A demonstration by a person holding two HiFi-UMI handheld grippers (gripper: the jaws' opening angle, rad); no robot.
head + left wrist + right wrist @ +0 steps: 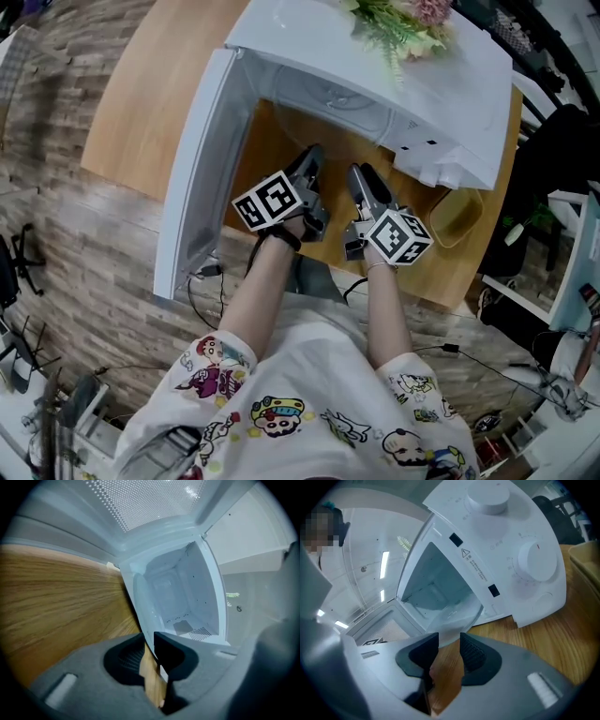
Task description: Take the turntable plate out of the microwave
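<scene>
Where the head view looks down: turntable plate point(328, 101) flat inside microwave point(450, 84), near rim towards me; door point(192, 169) swung wide left; wood table point(267, 141) before the mouth. Left gripper view: my left gripper point(151, 644), jaws slightly apart astride the rim. Right gripper view: my right gripper point(445, 641), jaws apart, rim at tips.

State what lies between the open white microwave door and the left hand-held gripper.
Head view: only bare light wooden tabletop separates the open white microwave door from the left hand-held gripper.
</scene>
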